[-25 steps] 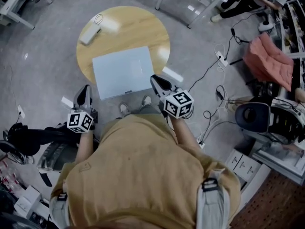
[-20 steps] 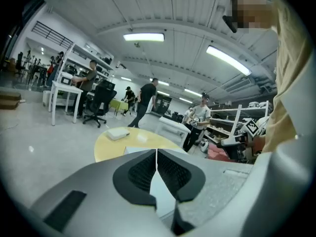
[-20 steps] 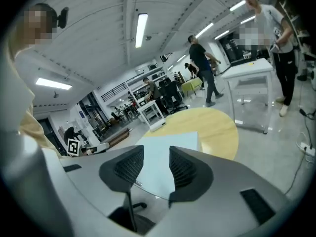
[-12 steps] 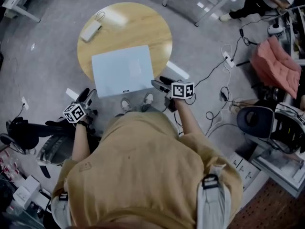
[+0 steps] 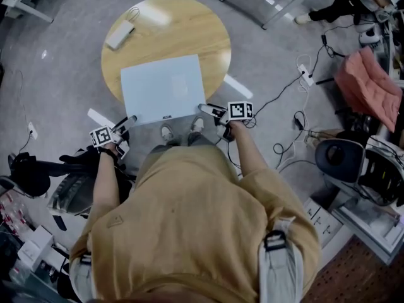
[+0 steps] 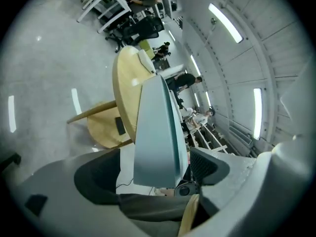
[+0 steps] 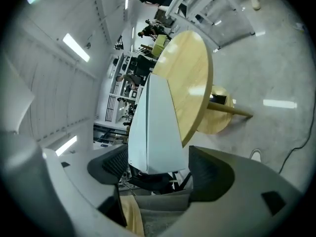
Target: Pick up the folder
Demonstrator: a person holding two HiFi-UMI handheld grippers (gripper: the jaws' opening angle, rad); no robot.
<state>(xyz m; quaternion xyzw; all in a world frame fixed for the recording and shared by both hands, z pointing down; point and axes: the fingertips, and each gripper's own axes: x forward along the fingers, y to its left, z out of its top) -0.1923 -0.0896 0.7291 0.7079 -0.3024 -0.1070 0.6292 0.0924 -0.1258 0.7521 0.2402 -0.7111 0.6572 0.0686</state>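
The pale blue folder (image 5: 163,88) lies flat on the round wooden table (image 5: 189,33), its near edge hanging over the rim. My left gripper (image 5: 126,124) is at the folder's near left corner, my right gripper (image 5: 207,110) at its near right corner. Both have just been opening their jaws. In the left gripper view the folder (image 6: 157,132) reaches in between the spread jaws of the left gripper (image 6: 153,174), and the pads do not touch it. In the right gripper view the folder (image 7: 153,127) likewise sits between the open jaws of the right gripper (image 7: 158,169).
A white adapter with a cable (image 5: 120,35) lies at the table's far left. A black bag (image 5: 35,172) is on the floor at my left. Cables and a power strip (image 5: 303,74), a red cushion (image 5: 366,81) and a chair (image 5: 338,156) are at the right.
Both grippers have sunk and rolled from beside my body to the folder's near corners. Their jaws, shut a second ago, now stand wide apart.
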